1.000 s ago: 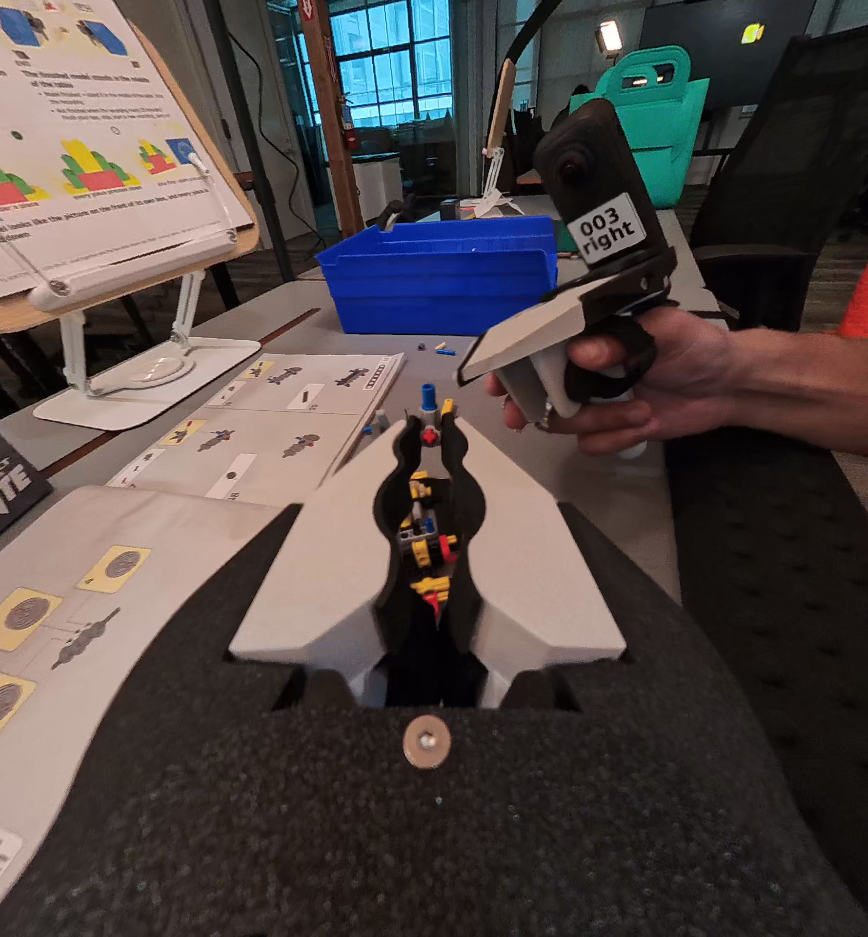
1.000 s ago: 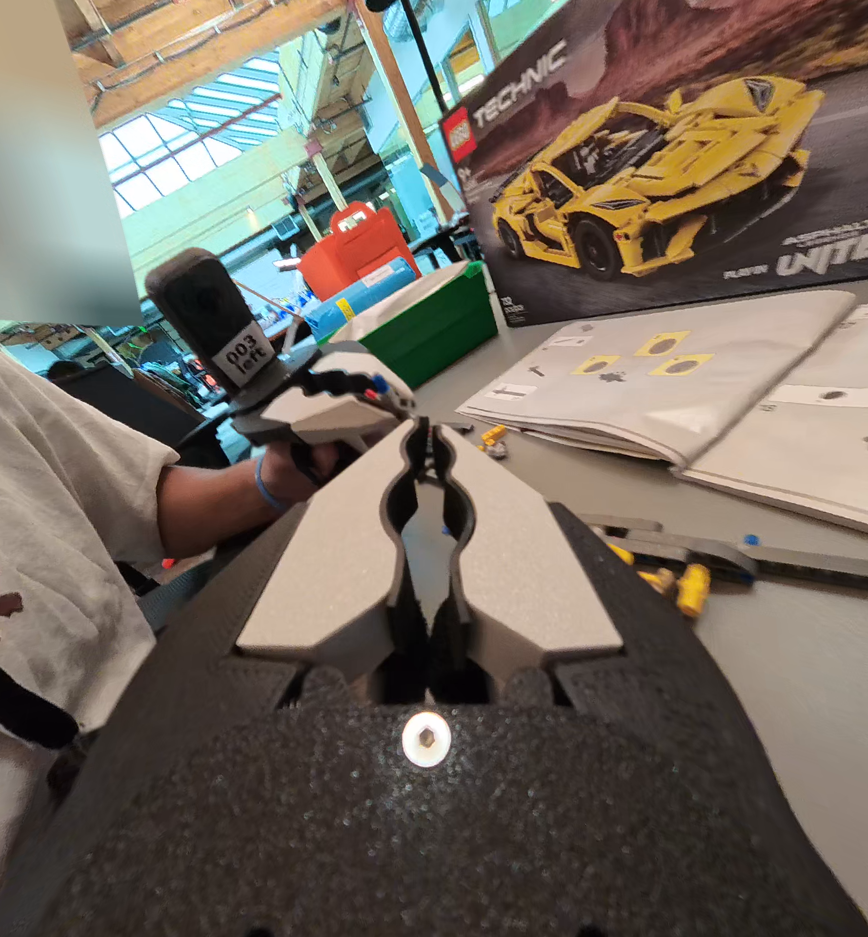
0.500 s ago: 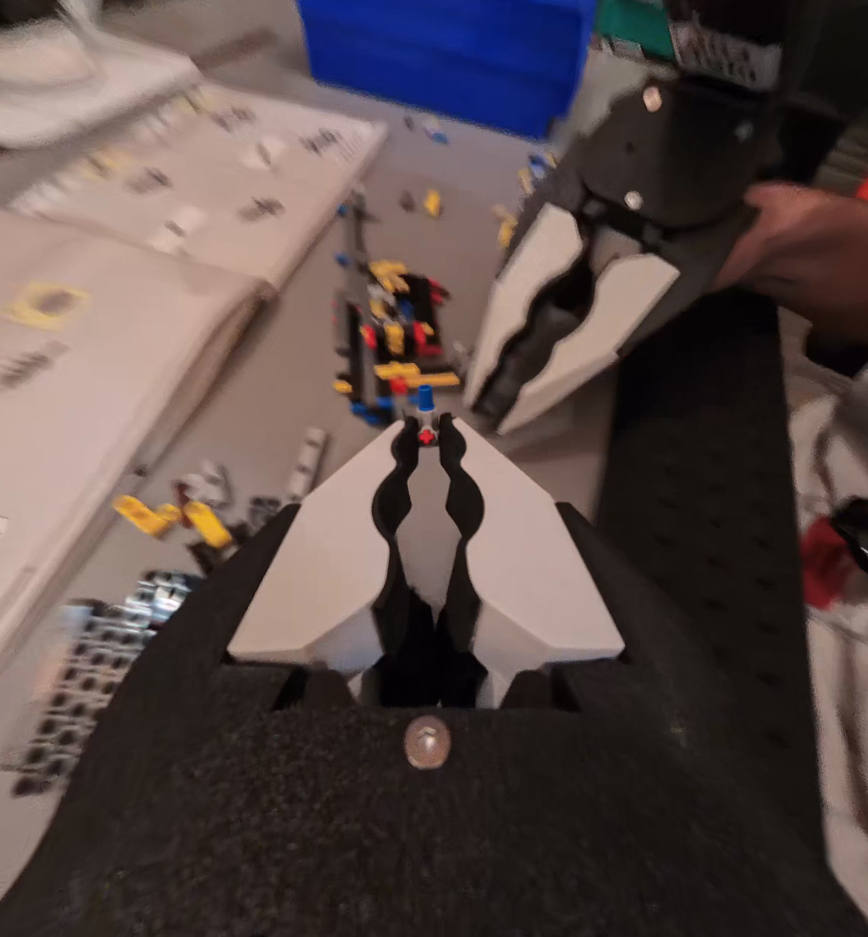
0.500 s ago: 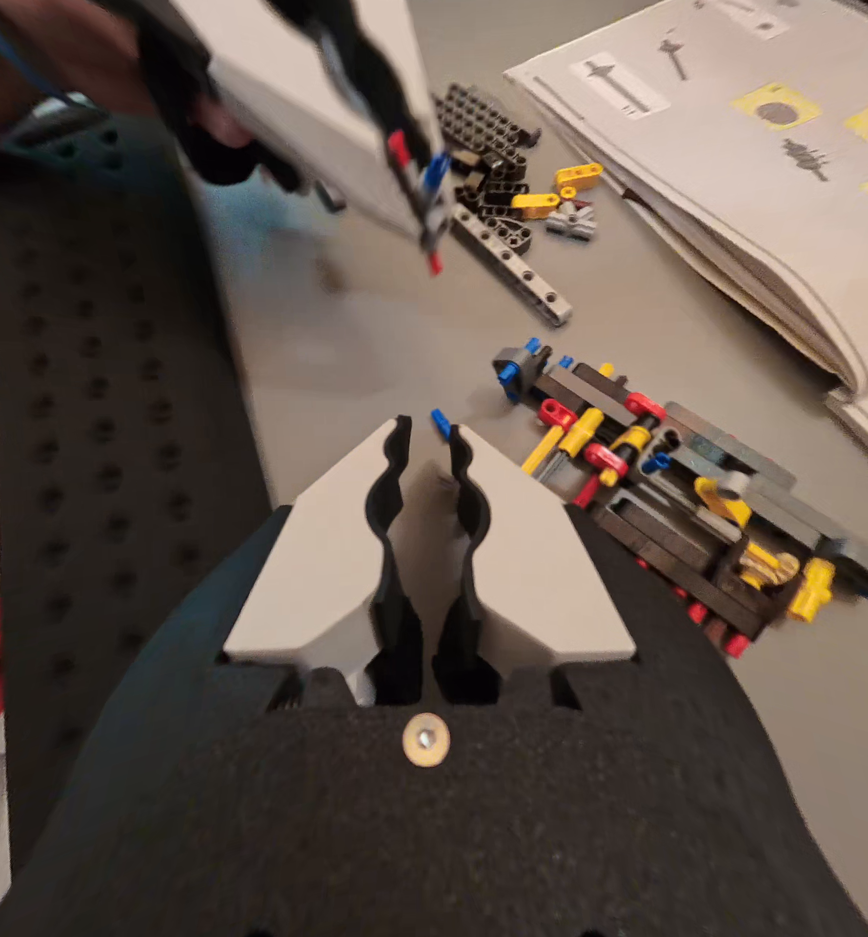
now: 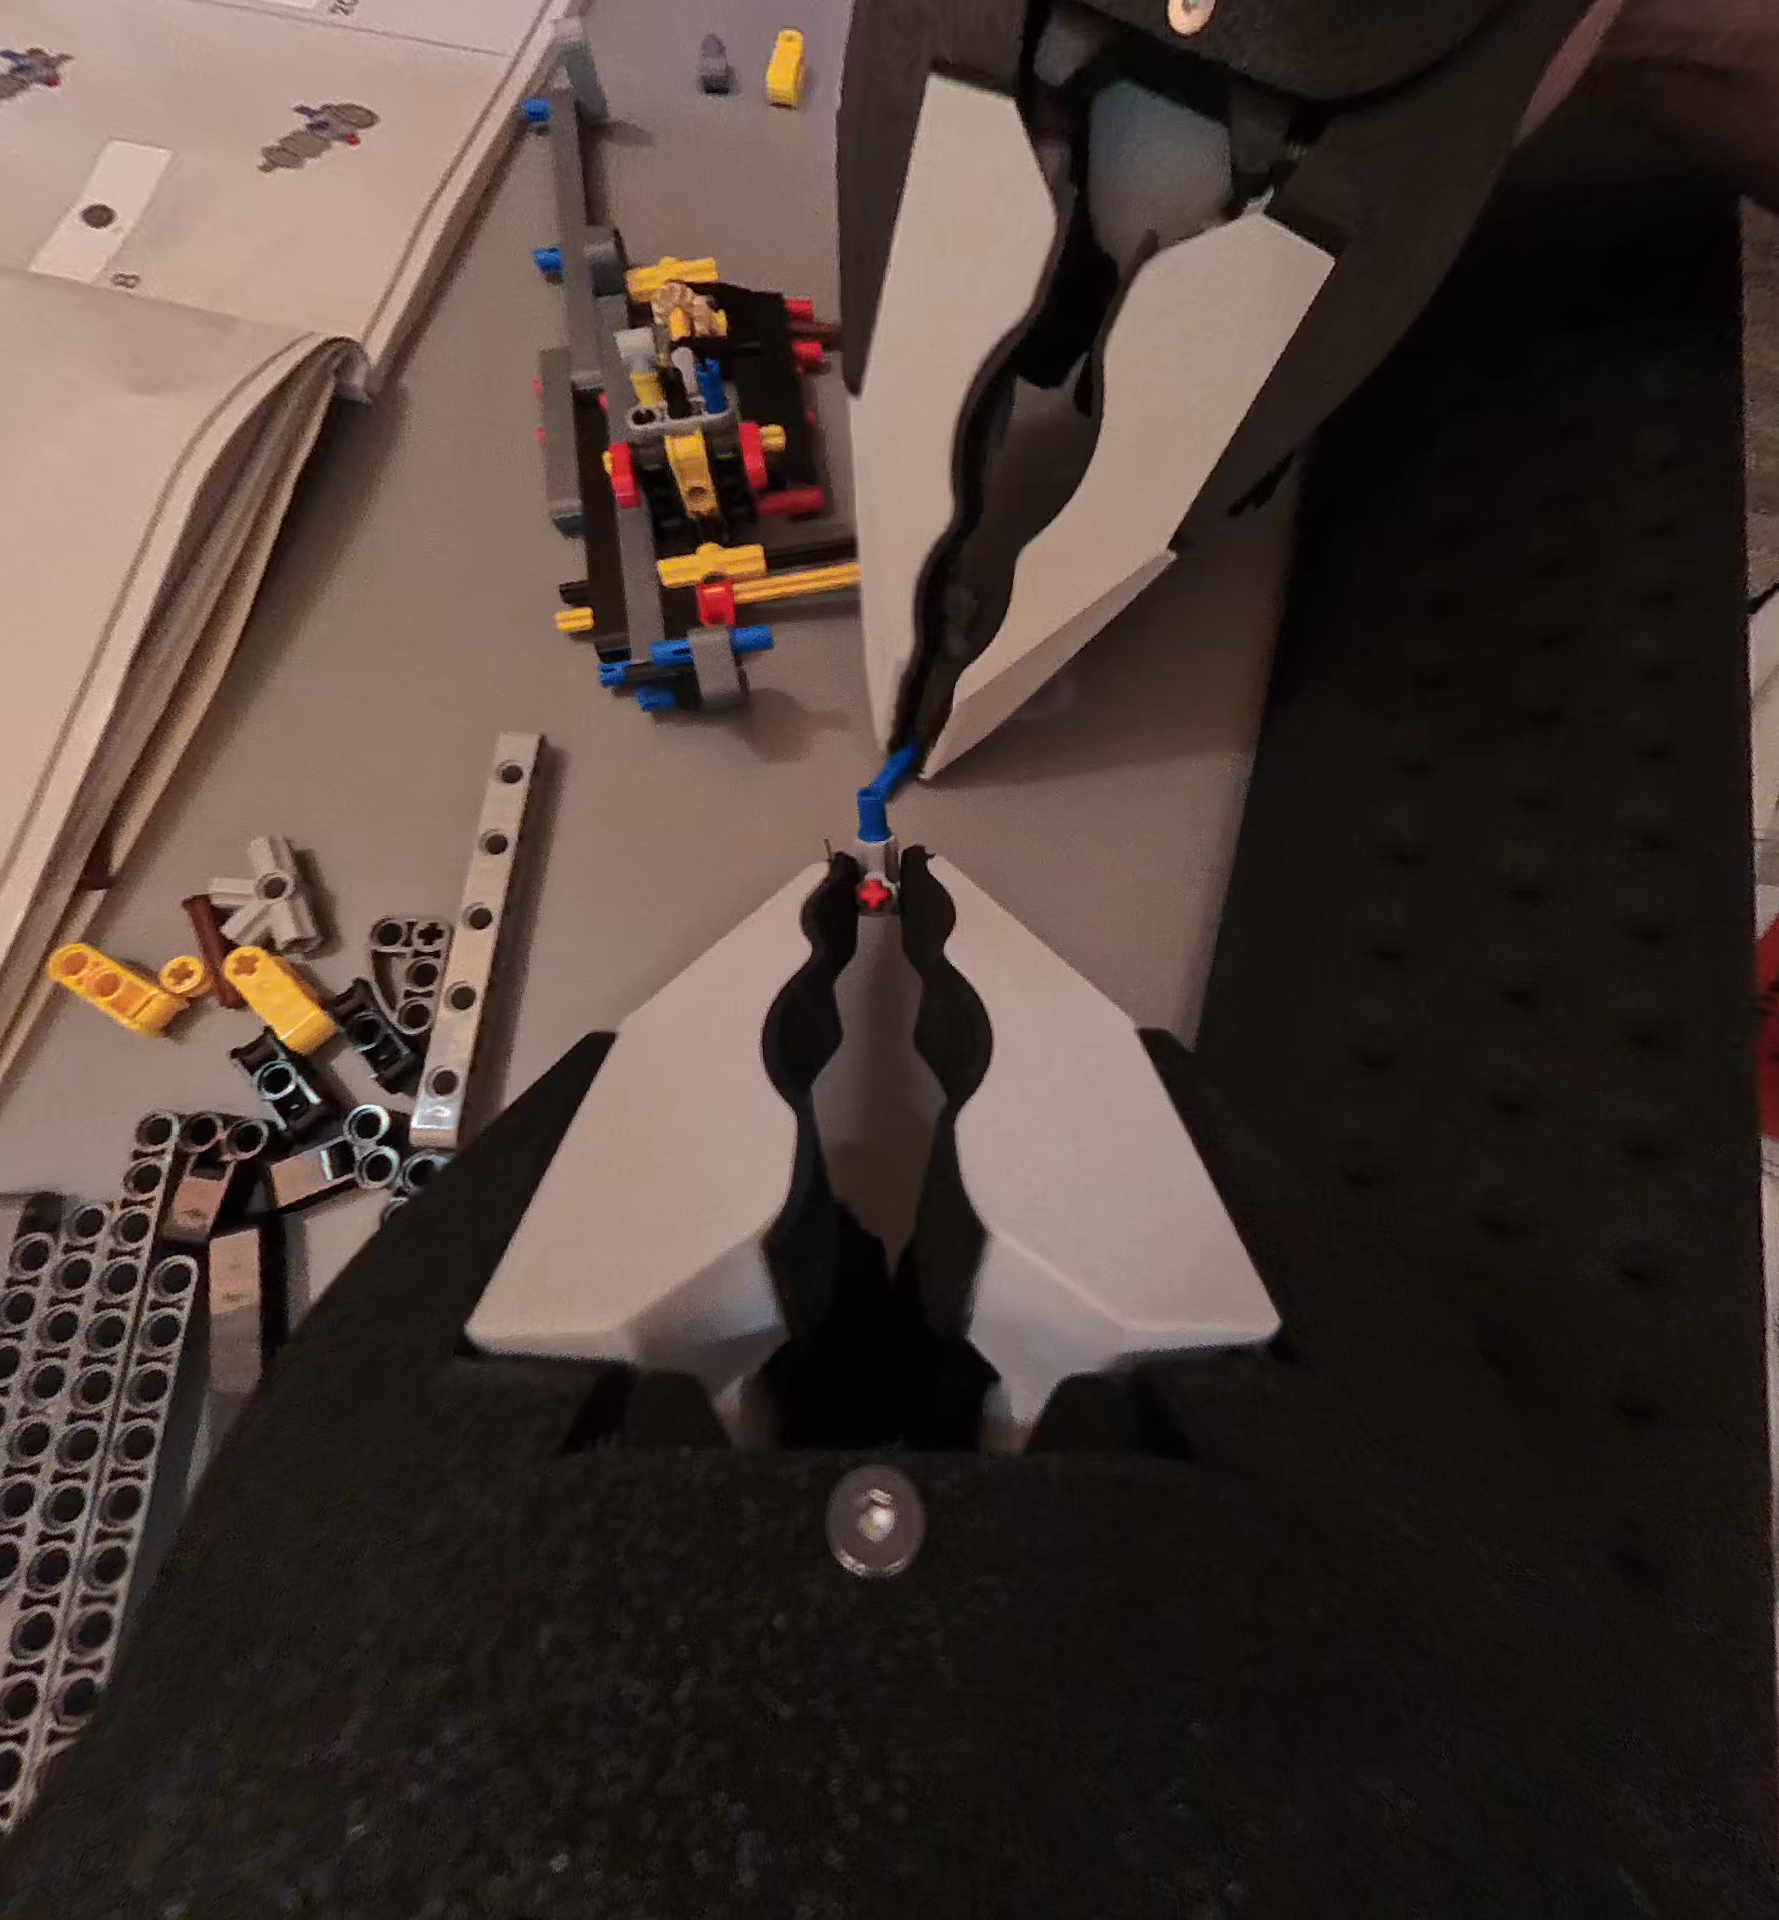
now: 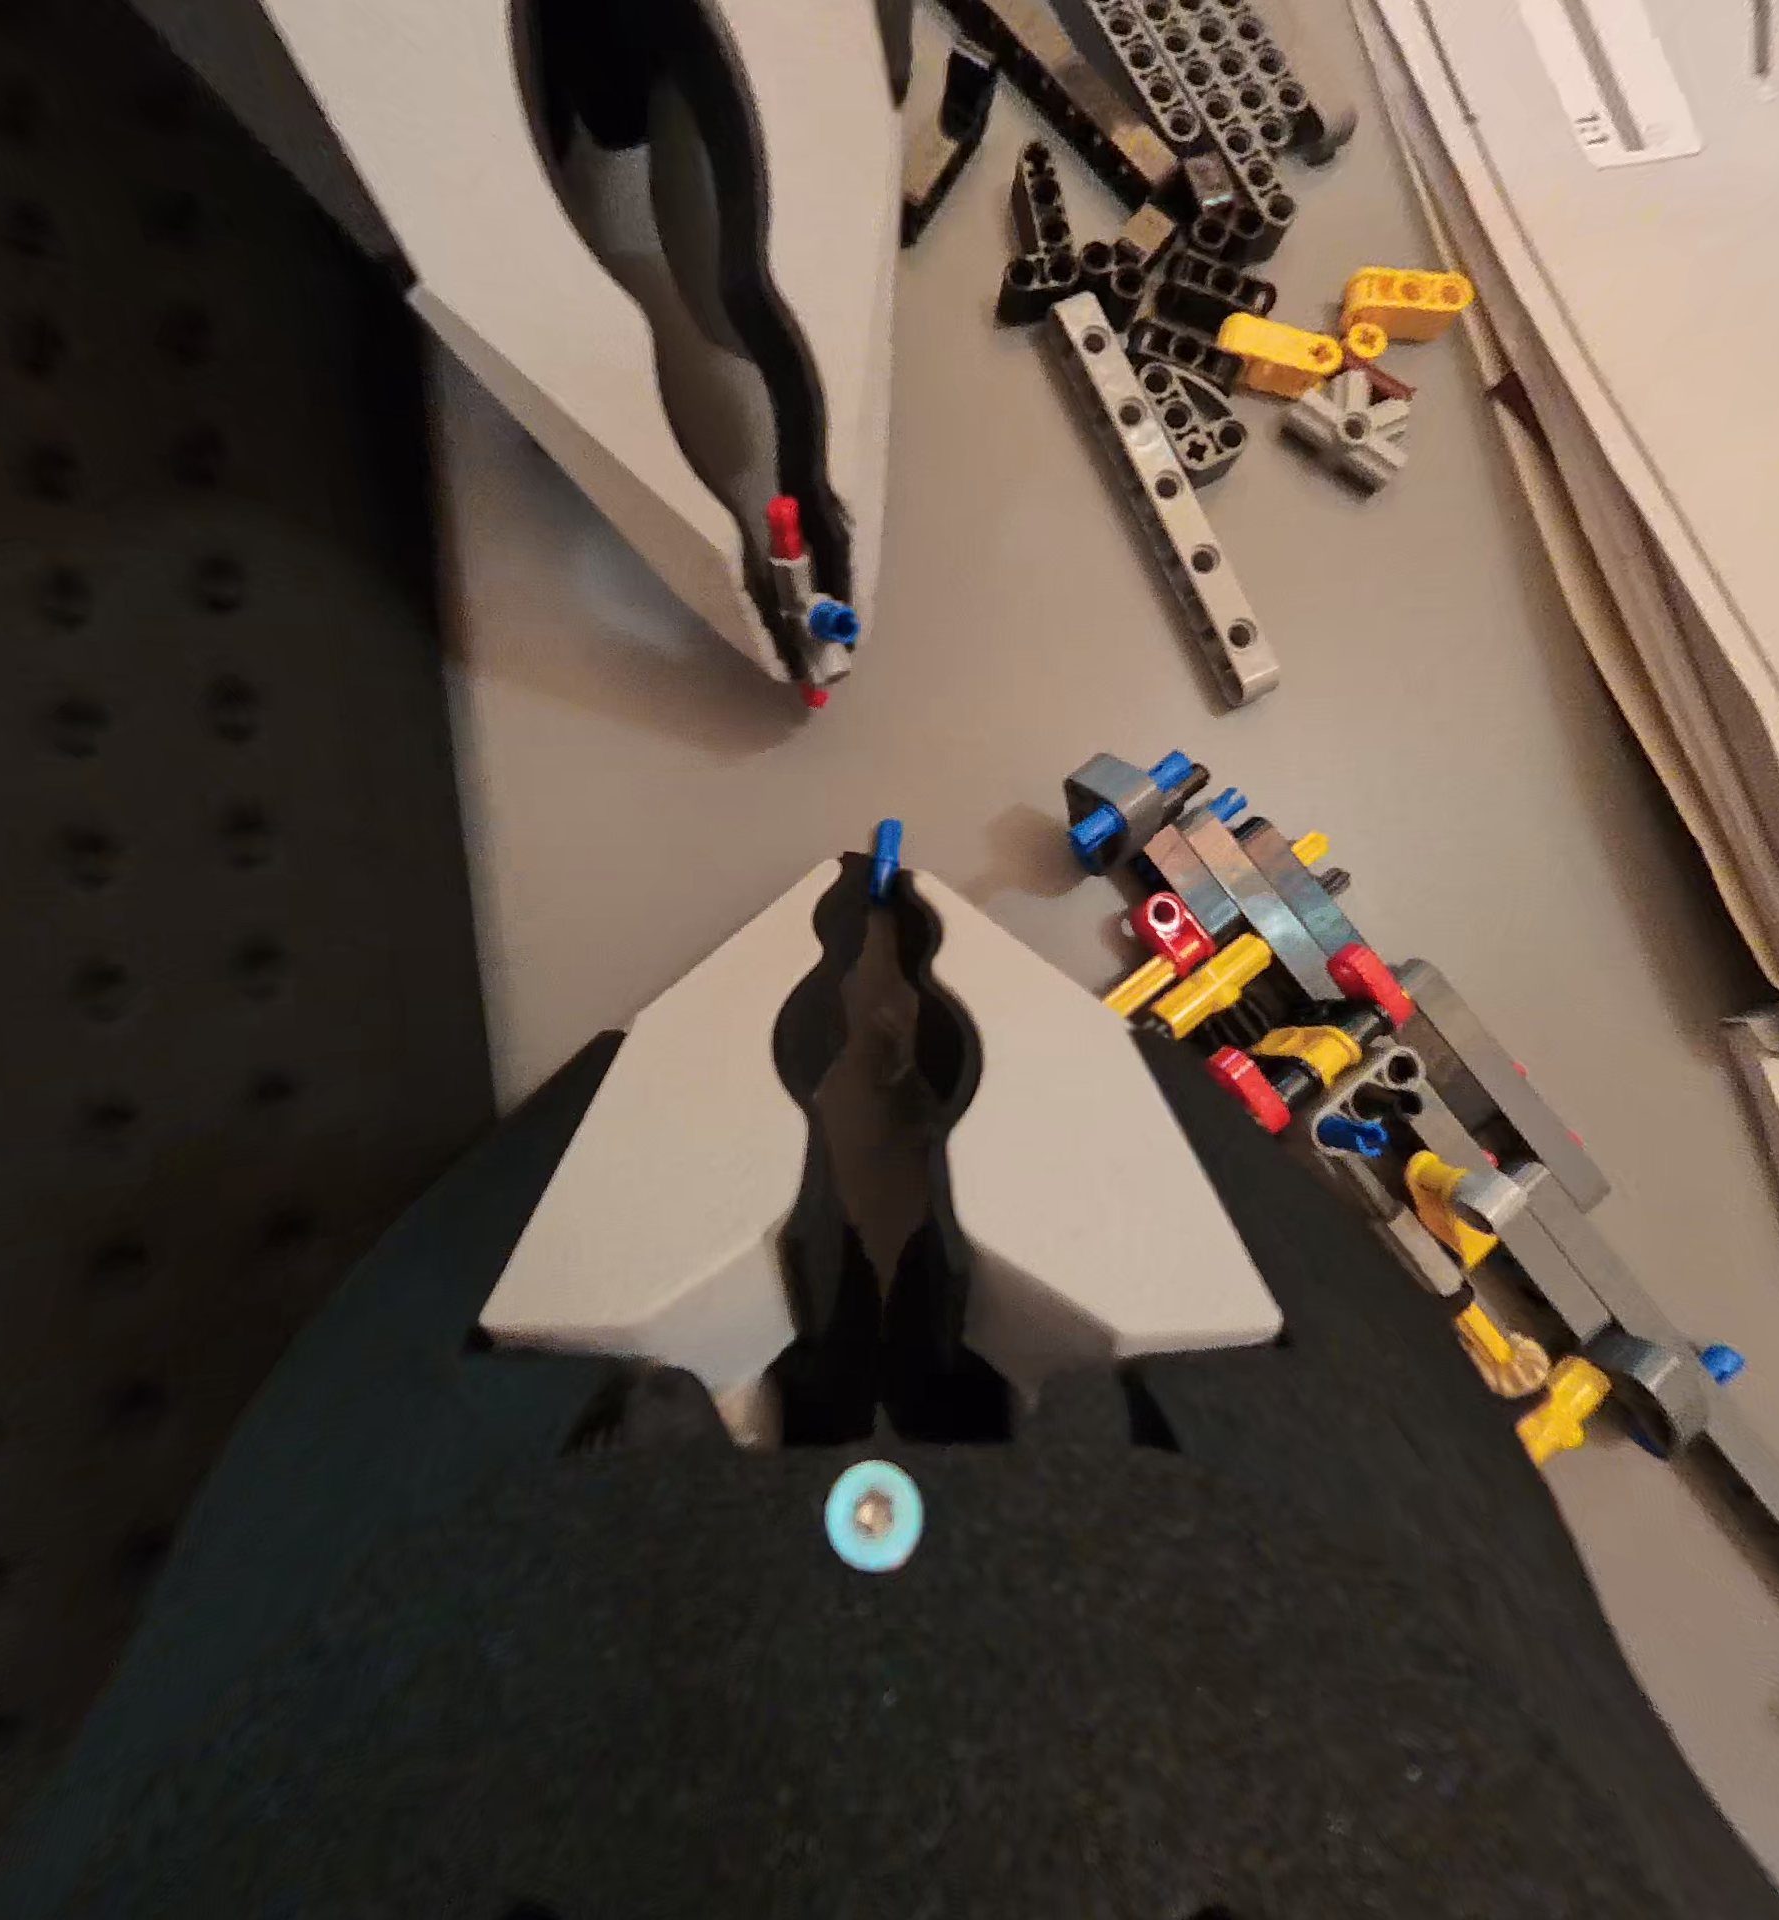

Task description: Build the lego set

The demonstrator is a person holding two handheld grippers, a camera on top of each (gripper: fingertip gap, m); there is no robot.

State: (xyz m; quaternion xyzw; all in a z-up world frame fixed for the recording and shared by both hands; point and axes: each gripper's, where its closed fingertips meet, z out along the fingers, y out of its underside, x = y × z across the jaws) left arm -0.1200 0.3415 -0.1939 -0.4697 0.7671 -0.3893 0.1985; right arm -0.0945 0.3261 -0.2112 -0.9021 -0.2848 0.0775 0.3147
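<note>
My left gripper (image 5: 877, 881) is shut on a small grey connector (image 5: 879, 860) with a red axle and a blue pin. It shows in the right wrist view too (image 6: 800, 597), in the left gripper (image 6: 814, 665). My right gripper (image 6: 880, 875) is shut on a loose blue pin (image 6: 884, 847). In the left wrist view the right gripper (image 5: 914, 756) comes down from above, and its blue pin (image 5: 897, 771) nearly meets the connector's blue pin, tip to tip. The partly built model (image 5: 687, 468) (image 6: 1321, 1039), black, grey, yellow and red, lies on the grey table beside both grippers.
Loose beams and yellow connectors (image 5: 272, 997) (image 6: 1207, 312) lie near the open instruction booklet (image 5: 85, 468) (image 6: 1643, 520). A long light grey beam (image 5: 474, 945) lies apart from them. A black perforated mat (image 5: 1487, 935) (image 6: 189, 727) covers the table's near side. The tips of one gripper are about 4 cm away from the tips of the other.
Both grippers have tipped down from a level view to the table and come tip to tip. The right gripper's jaws, slightly apart half a second ago, have shut on the blue pin.
</note>
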